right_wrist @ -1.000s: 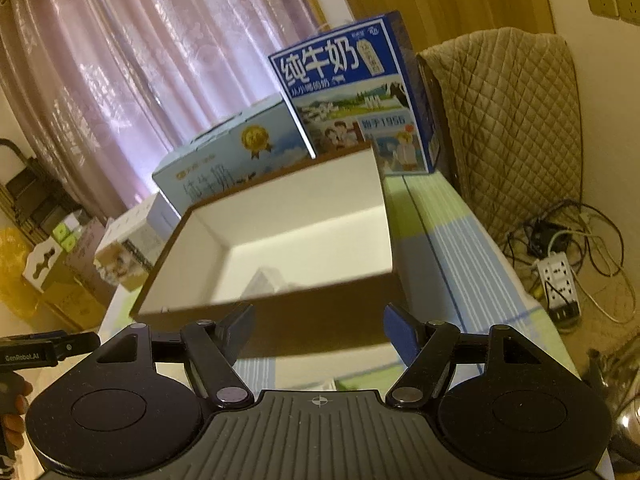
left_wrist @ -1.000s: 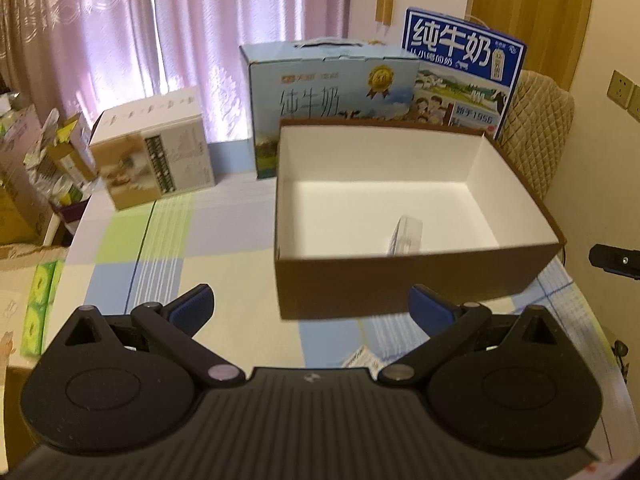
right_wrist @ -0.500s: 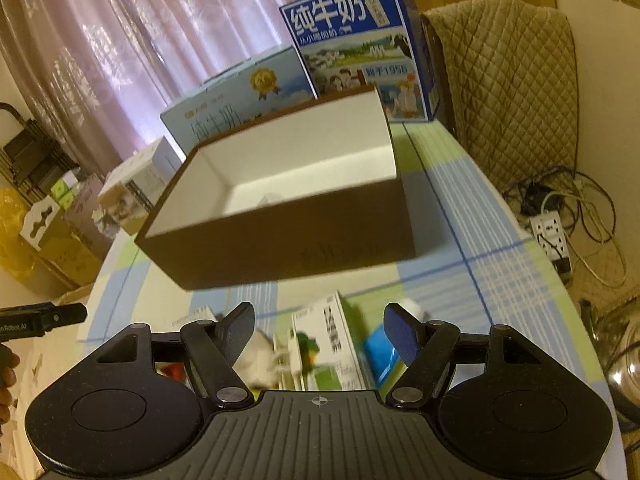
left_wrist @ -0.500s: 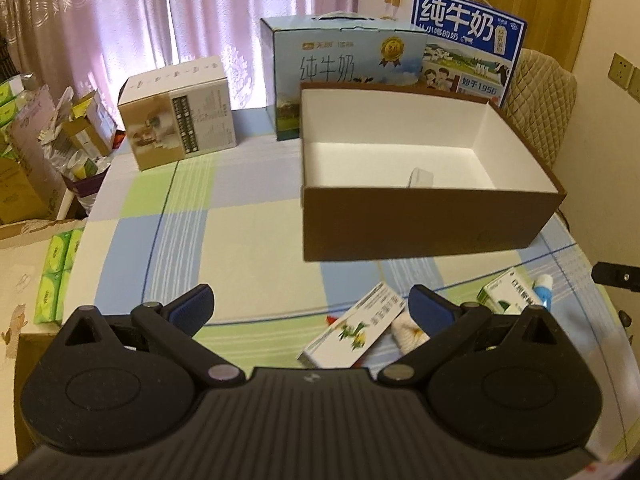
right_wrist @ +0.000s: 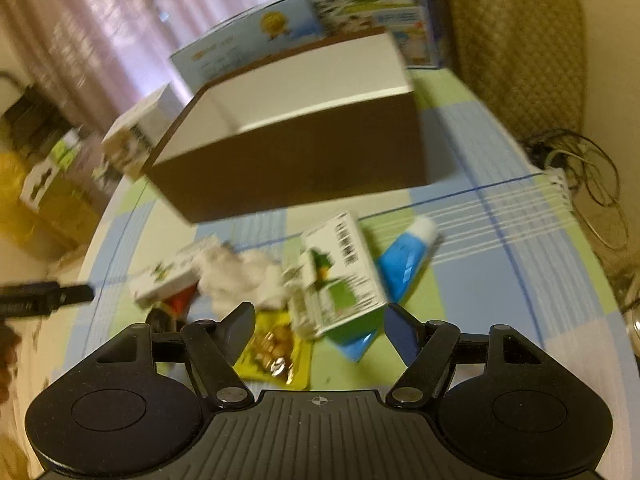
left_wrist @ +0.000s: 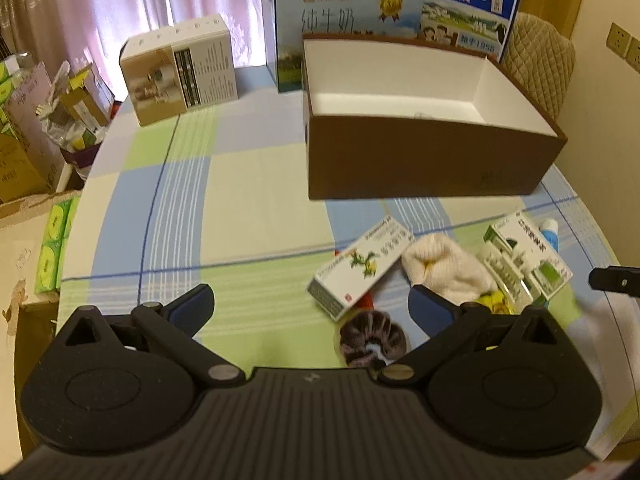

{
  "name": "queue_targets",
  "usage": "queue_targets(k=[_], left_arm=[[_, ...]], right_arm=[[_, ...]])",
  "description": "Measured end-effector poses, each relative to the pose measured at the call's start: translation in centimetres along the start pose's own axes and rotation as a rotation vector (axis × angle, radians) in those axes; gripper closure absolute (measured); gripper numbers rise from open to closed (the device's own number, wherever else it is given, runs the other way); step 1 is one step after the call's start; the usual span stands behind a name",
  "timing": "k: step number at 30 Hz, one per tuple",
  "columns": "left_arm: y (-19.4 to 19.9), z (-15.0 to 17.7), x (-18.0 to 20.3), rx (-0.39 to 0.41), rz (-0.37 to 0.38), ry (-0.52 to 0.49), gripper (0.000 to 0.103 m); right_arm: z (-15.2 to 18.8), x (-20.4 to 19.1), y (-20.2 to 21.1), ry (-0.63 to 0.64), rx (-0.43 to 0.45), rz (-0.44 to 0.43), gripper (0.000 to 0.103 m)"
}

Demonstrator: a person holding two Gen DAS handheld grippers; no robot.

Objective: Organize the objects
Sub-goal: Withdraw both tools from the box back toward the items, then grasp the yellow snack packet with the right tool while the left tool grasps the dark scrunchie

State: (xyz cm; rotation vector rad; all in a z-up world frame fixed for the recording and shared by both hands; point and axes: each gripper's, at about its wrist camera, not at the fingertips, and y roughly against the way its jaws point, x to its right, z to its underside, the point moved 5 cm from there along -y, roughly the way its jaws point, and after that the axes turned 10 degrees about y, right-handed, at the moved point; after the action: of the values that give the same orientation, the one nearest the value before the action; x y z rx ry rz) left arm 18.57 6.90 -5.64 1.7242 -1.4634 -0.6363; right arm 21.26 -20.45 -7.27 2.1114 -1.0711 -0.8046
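While both tools, left (left_wrist: 310,308) and right (right_wrist: 320,330), hang released and empty over the checked table (left_wrist: 248,208), a dark fuzzy scrunchie (left_wrist: 374,340), white green-printed cartons (right_wrist: 340,276), cream cloth (left_wrist: 444,268) and blue tube (right_wrist: 404,260) lie before the open brown cardboard box (left_wrist: 424,164).

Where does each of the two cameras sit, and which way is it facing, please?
Left wrist: on the left gripper, angled down at the table; its open fingers show.
Right wrist: on the right gripper, tilted, angled down over the green medicine box; its open fingers show.
Shared: brown box, white cloth, each other's gripper at the frame edge.
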Motion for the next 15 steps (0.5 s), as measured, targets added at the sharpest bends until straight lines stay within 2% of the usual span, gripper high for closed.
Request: queue_targets(k=[9,15], left_arm=[[-0.9,1.8,-0.3,-0.048,0.007,0.002,0.001],[-1.6,3.0,-1.6,-0.083,-0.023,0.034,0.001]], right_arm=[[2.1,-6.3,-2.2,0.344,-0.014,-0.054,0.034],[3.6,-8.9,-4.4,0.535,-0.025,-0.086,0.034]])
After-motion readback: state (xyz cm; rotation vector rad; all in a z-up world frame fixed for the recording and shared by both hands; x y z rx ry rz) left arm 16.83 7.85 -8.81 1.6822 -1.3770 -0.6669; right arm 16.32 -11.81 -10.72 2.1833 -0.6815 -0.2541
